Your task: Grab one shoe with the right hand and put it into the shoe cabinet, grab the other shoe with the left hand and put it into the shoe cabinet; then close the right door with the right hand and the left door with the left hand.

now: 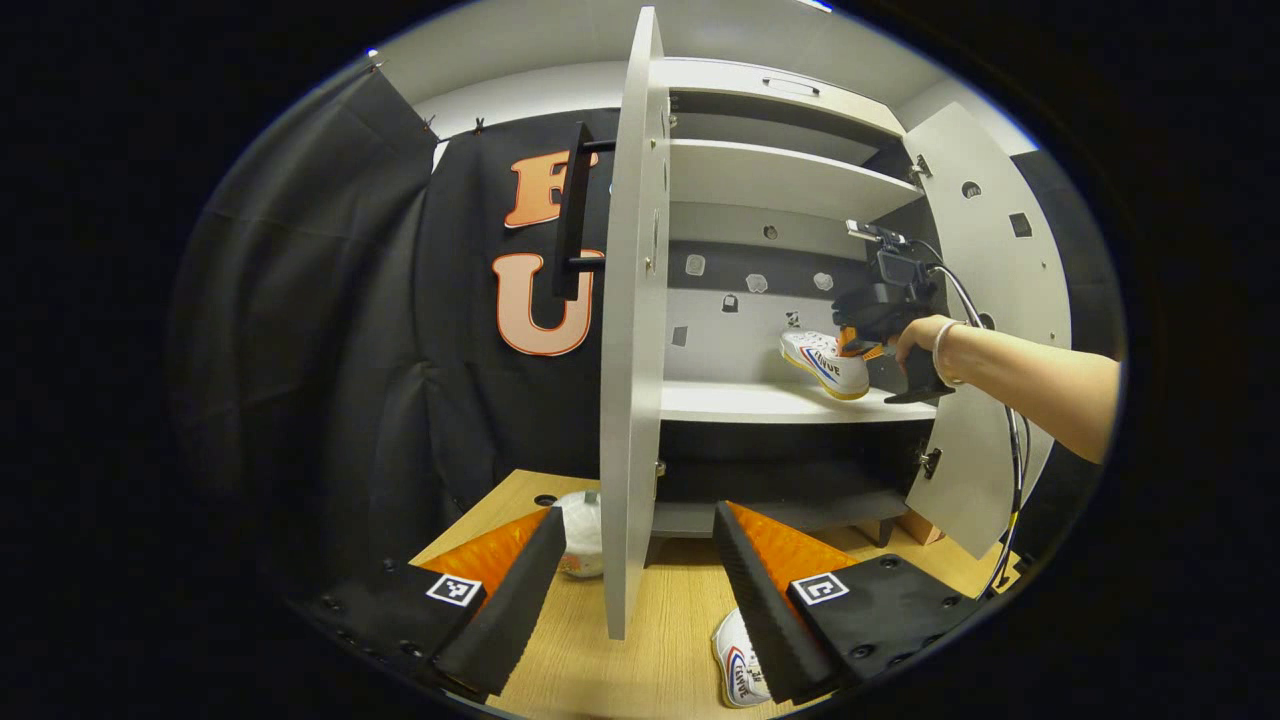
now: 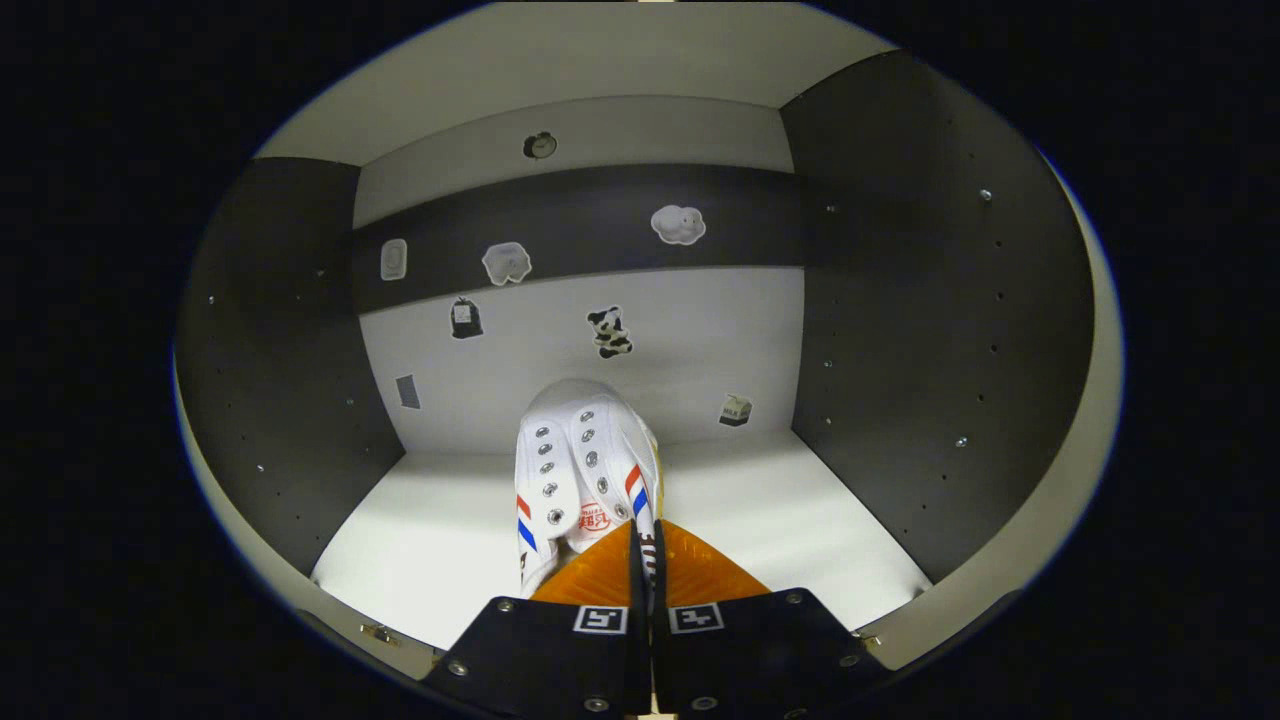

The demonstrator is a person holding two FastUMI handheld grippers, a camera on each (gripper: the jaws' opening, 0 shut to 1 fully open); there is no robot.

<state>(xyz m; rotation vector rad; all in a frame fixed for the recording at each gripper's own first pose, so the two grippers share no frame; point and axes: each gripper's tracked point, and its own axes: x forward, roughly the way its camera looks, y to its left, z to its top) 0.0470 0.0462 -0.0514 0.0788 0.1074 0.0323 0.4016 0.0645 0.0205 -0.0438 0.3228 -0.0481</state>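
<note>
right gripper view has the right tongs (image 2: 645, 560) clamped on the heel edge of the white shoe (image 2: 580, 470), inside the shoe cabinet (image 2: 900, 300) over its pale shelf (image 2: 760, 520). best to lower it until the sole sits flat, toe to the back wall, then release. whether the sole already touches is hard to tell. the left tongs (image 1: 640, 570) stand apart over the worktop (image 1: 640, 640); the other shoe (image 1: 735, 665) lies there, half hidden behind a finger.

Right gripper (image 2: 645, 560) reaching forward, fingers (image 2: 600, 575) nearly together, apparently pinching something thin between them. Seen from the left gripper view, held by a hand (image 1: 915, 345) on an outstretched bare forearm (image 1: 1040, 385). Left gripper (image 1: 630, 570) low, fingers spread wide.
</note>
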